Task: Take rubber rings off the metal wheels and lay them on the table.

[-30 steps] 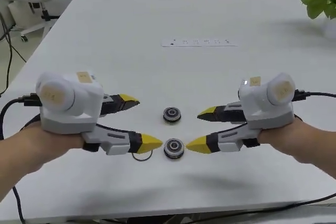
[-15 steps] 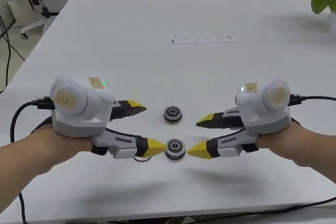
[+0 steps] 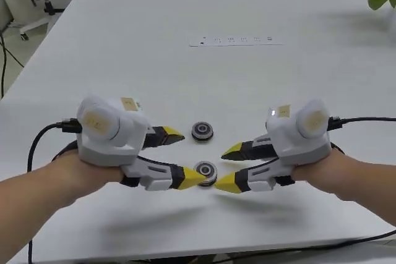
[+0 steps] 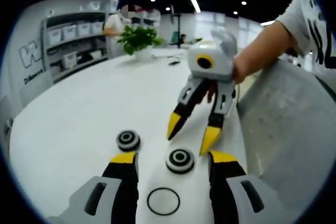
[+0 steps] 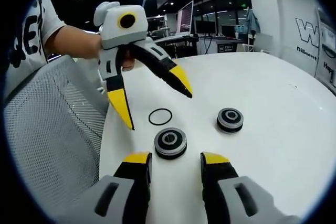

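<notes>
Your left tool (image 3: 189,156) and right tool (image 3: 223,167) are both spread wide, holding nothing, their tips flanking the near metal wheel (image 3: 205,170) on the desk (image 3: 247,91). One rubber ring (image 4: 163,201) lies loose nearby.

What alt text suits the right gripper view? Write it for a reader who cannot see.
The open right gripper points at a metal wheel lying flat on the white table. The open left gripper faces it from beyond; a loose rubber ring lies behind the wheel, a second wheel to its right.
</notes>
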